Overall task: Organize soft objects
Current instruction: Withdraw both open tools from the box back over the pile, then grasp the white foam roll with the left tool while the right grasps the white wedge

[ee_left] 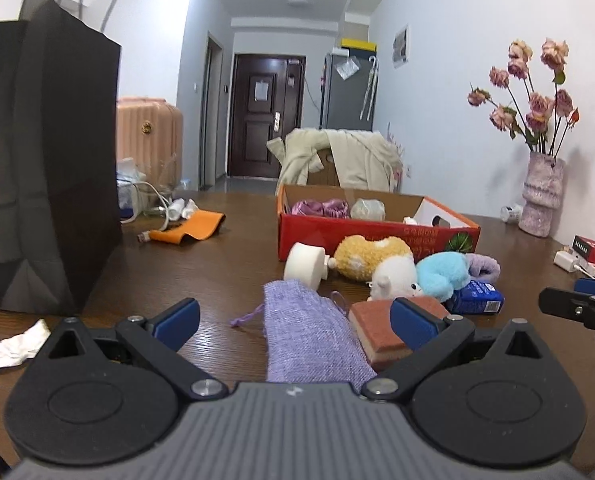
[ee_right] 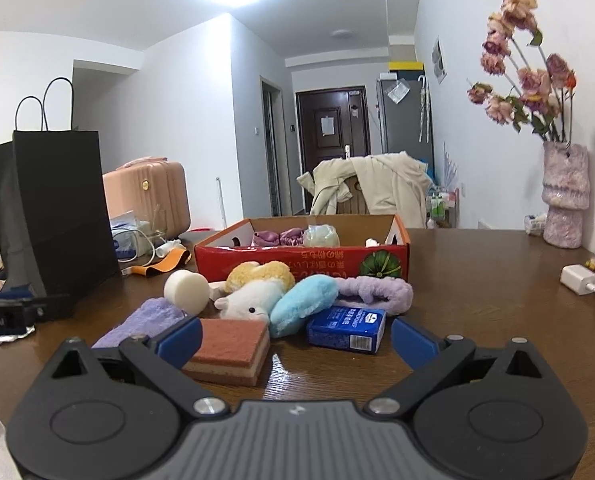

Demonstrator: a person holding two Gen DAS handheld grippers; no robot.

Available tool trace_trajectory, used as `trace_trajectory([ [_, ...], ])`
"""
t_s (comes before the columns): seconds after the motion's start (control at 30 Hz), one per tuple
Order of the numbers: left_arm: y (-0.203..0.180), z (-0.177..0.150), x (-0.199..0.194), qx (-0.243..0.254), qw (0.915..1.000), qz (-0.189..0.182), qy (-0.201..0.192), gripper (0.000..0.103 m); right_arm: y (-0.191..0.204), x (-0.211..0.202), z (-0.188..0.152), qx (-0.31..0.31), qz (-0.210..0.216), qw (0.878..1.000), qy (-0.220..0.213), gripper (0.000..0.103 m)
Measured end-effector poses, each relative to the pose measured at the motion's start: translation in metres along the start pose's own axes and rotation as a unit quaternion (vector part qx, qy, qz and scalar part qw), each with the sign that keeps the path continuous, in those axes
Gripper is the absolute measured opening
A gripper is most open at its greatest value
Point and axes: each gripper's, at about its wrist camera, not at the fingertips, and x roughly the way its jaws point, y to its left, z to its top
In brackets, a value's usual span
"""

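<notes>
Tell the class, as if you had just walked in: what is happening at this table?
A person holds two tongs over a wooden table, sorting soft things. Both the left tongs and right tongs are open and hold nothing. A purple pouch, layered sponge, plush toys and tissue pack lie loose before the red box, which already contains some items.

The dark wooden tabletop [ee_right: 477,280] carries a red cardboard box [ee_right: 301,258] and black paper bag [ee_right: 53,216]. Before the box lie plush toys [ee_right: 257,292], a sponge [ee_right: 233,350] and a tissue pack [ee_right: 347,330]
</notes>
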Motion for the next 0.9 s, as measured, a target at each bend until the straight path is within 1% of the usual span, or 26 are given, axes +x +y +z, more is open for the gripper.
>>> trace_trajectory([
  [0.07, -0.001, 0.004, 0.01, 0.0, 1.0, -0.005, 0.006, 0.103, 0.0, 0.009, 0.002, 0.001, 0.002, 1.0, 0.007, 0.098],
  [0.13, -0.003, 0.009, 0.022, 0.0, 0.9999, -0.009, 0.011, 0.103, -0.001, 0.021, 0.005, 0.001, 0.006, 1.0, 0.014, 0.093],
  [0.23, -0.005, 0.016, 0.043, -0.003, 0.9997, -0.011, 0.022, 0.103, -0.005, 0.036, 0.01, 0.005, 0.009, 1.0, 0.024, 0.091],
  [0.27, -0.005, 0.018, 0.05, -0.004, 0.9996, -0.013, 0.025, 0.103, -0.007, 0.042, 0.012, 0.008, 0.009, 1.0, 0.028, 0.089],
  [0.3, -0.005, 0.02, 0.056, -0.006, 0.9995, -0.015, 0.027, 0.103, -0.008, 0.047, 0.013, 0.009, 0.01, 0.999, 0.031, 0.084],
  [0.4, -0.005, 0.025, 0.077, -0.01, 0.9992, -0.02, 0.034, 0.102, -0.01, 0.066, 0.018, 0.009, 0.016, 0.999, 0.044, 0.081],
  [0.47, -0.005, 0.028, 0.091, -0.012, 0.999, -0.02, 0.039, 0.098, -0.009, 0.076, 0.022, 0.007, 0.02, 0.999, 0.049, 0.079],
  [0.53, -0.003, 0.031, 0.103, -0.013, 0.9987, -0.018, 0.045, 0.093, -0.007, 0.087, 0.026, 0.006, 0.029, 0.998, 0.05, 0.072],
  [0.63, 0.002, 0.034, 0.12, -0.015, 0.9984, -0.017, 0.052, 0.086, -0.003, 0.103, 0.031, 0.004, 0.041, 0.998, 0.055, 0.069],
  [0.73, 0.007, 0.037, 0.138, -0.015, 0.9978, -0.018, 0.062, 0.082, 0.003, 0.119, 0.034, 0.0, 0.053, 0.997, 0.062, 0.066],
  [0.83, 0.01, 0.04, 0.154, -0.017, 0.997, -0.023, 0.072, 0.082, 0.009, 0.134, 0.036, -0.004, 0.056, 0.996, 0.072, 0.063],
  [0.9, 0.011, 0.041, 0.163, -0.019, 0.9964, -0.03, 0.077, 0.081, 0.011, 0.141, 0.037, -0.005, 0.056, 0.996, 0.075, 0.063],
])
